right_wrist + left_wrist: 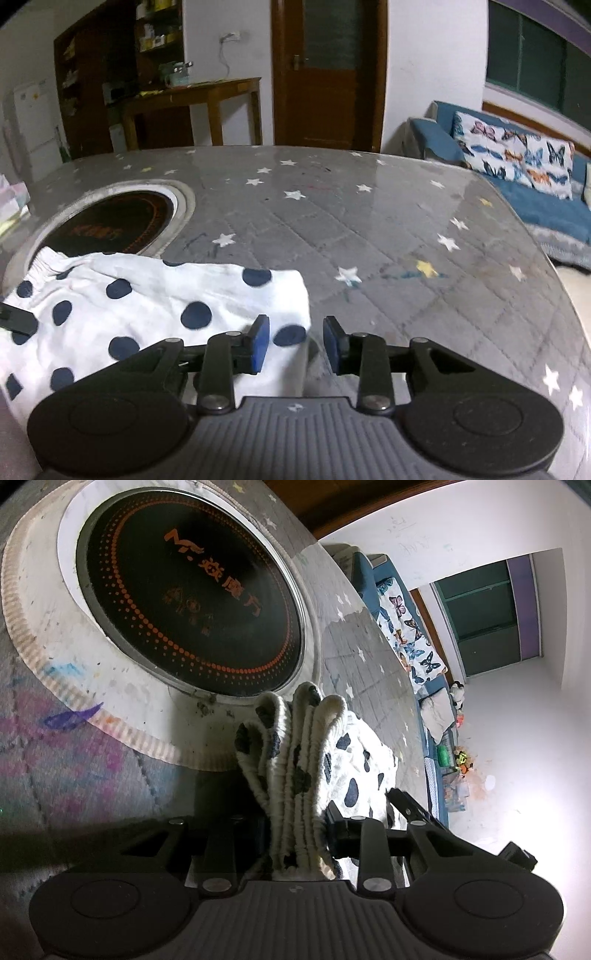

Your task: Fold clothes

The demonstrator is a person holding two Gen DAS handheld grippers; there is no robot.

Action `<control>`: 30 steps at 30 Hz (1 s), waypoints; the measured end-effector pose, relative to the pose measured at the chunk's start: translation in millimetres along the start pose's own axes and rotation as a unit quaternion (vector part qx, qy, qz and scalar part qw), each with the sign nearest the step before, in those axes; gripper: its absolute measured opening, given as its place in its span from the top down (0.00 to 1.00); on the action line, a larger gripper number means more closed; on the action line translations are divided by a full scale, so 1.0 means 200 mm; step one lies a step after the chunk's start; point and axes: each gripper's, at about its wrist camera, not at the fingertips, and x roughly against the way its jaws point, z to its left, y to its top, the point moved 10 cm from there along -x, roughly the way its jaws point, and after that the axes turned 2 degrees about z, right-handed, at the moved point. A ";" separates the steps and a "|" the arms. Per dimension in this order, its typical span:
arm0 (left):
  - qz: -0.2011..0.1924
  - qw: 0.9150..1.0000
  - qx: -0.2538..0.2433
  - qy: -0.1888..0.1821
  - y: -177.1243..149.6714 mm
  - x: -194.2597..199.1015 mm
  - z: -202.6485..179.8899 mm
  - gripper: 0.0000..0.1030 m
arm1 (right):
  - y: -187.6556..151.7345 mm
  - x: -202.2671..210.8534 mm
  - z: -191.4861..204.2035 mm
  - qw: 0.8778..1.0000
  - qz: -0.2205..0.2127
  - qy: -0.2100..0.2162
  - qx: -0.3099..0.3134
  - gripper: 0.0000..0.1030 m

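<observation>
Left wrist: bunched waistband (299,775) hides left tool's (295,830) fingertips.

Left gripper (295,834) clamped on bunched cloth

Its black jaws pinch the gathered elastic band of a white garment with dark blue dots (314,760), beside the round black cooktop with orange dots (192,602) set in the grey star-patterned table (369,672).

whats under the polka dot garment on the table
The polka dot garment lies on the grey star-print table cover, and its elastic end reaches the pale ring around the black round hob. Anything beneath the cloth is hidden. The left gripper clamps its bunched waistband.
</observation>
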 end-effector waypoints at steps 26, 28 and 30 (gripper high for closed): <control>-0.010 0.996 -0.078 0.042 0.05 -0.06 -0.19 0.69 | -0.08 0.25 0.00 0.993 -0.051 0.051 -0.090 0.94; -0.007 0.995 -0.090 0.042 0.05 -0.09 -0.24 0.69 | -0.06 0.28 -0.03 0.993 -0.060 0.042 -0.092 0.94; -0.004 0.994 -0.102 0.042 0.05 -0.12 -0.29 0.69 | -0.05 0.32 -0.07 0.993 -0.068 0.030 -0.096 0.94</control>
